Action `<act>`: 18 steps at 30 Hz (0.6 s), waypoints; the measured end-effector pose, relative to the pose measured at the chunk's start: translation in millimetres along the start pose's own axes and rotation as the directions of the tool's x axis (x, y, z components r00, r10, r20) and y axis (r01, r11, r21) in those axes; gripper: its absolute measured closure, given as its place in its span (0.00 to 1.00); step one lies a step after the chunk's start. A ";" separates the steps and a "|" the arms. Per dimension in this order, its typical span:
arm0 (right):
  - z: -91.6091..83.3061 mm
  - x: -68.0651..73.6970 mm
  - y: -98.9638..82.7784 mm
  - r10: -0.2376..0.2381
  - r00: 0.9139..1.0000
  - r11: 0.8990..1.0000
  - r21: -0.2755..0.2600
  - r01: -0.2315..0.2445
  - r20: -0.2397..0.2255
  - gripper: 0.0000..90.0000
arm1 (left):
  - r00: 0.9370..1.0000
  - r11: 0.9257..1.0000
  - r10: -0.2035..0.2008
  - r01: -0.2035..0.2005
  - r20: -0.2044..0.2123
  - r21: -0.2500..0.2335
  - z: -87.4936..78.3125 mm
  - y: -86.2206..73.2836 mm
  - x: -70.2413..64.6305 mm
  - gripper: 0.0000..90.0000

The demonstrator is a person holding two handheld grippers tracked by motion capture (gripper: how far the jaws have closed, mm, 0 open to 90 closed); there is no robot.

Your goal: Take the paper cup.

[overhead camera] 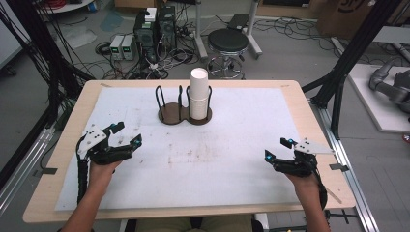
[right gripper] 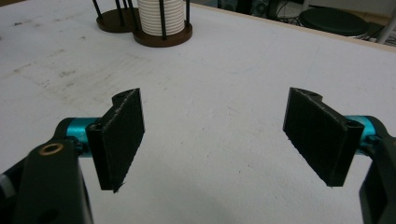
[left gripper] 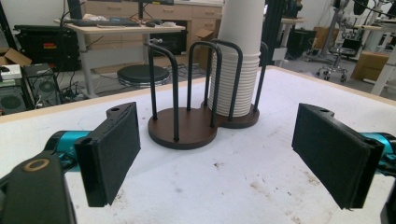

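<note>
At the far middle of the white-covered tabletop (overhead camera: 241, 159) stands a tall stack of white paper cups (overhead camera: 198, 99), ribbed with nested rims, in the right ring of a dark wooden two-ring holder (overhead camera: 185, 115) with black wire loops. The left gripper (overhead camera: 124, 134) and right gripper (overhead camera: 277, 148) hover near the tabletop's front corners, fingers apart, holding nothing.

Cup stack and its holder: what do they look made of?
Cup stack: likely paper, matte white, with thin rolled rims showing as ribs in the left gripper view. Holder base: looks like dark brown wood, smooth with a dull sheen, though coated board is possible. Holder loops: thin bent rods, probably metal, glossy black.
</note>
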State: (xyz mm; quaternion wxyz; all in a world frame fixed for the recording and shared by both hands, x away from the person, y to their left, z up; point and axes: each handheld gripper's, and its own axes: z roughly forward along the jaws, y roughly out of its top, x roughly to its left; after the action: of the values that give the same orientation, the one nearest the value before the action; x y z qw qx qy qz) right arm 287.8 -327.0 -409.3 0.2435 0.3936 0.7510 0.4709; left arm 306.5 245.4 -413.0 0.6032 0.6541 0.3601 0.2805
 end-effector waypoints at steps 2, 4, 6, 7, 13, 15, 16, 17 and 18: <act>-0.3 0.1 -0.1 0.000 1.000 1.000 0.001 0.000 -0.001 0.23 | 1.000 1.000 -0.001 0.001 -0.001 0.001 -0.3 0.1 0.3 0.17; -1.2 0.0 -0.3 -0.002 1.000 1.000 0.001 0.002 0.002 0.23 | 1.000 1.000 -0.002 0.002 -0.003 -0.001 -0.4 0.2 0.2 0.17; -1.7 0.0 -0.3 0.001 1.000 1.000 0.001 -0.001 -0.001 0.23 | 1.000 1.000 -0.002 0.002 -0.001 -0.002 -0.2 0.1 0.0 0.17; -1.7 0.0 -0.3 0.001 1.000 1.000 0.001 -0.001 -0.001 0.23 | 1.000 1.000 -0.005 0.005 0.002 -0.001 0.0 0.0 -0.3 0.17; 0.3 0.2 -0.9 -0.002 1.000 1.000 0.008 0.003 -0.007 0.23 | 1.000 1.000 -0.004 0.004 0.014 0.004 2.8 -0.7 -1.7 0.17; 0.8 0.3 -0.7 0.002 1.000 1.000 0.006 -0.002 -0.010 0.23 | 1.000 1.000 -0.009 0.008 0.017 0.005 4.6 -0.8 -2.1 0.17; 1.2 -0.2 -0.6 -0.001 1.000 1.000 0.005 0.001 -0.011 0.23 | 1.000 1.000 -0.011 0.011 0.018 0.005 5.8 -0.8 -2.3 0.17; 1.5 -0.8 -0.7 -0.001 1.000 1.000 0.004 0.001 -0.013 0.23 | 1.000 1.000 -0.010 0.009 0.019 0.009 6.7 -0.7 -2.4 0.17; 1.8 -1.4 -0.9 -0.001 1.000 1.000 0.004 0.001 -0.016 0.23 | 1.000 1.000 -0.013 0.013 0.020 0.008 7.5 -0.7 -2.6 0.17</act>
State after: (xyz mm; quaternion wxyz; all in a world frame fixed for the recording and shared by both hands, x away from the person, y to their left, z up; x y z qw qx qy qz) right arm 289.6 -327.5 -411.0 0.2368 0.3901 0.7540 0.4725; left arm 310.9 238.9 -414.4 0.6062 0.6568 0.3593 0.2684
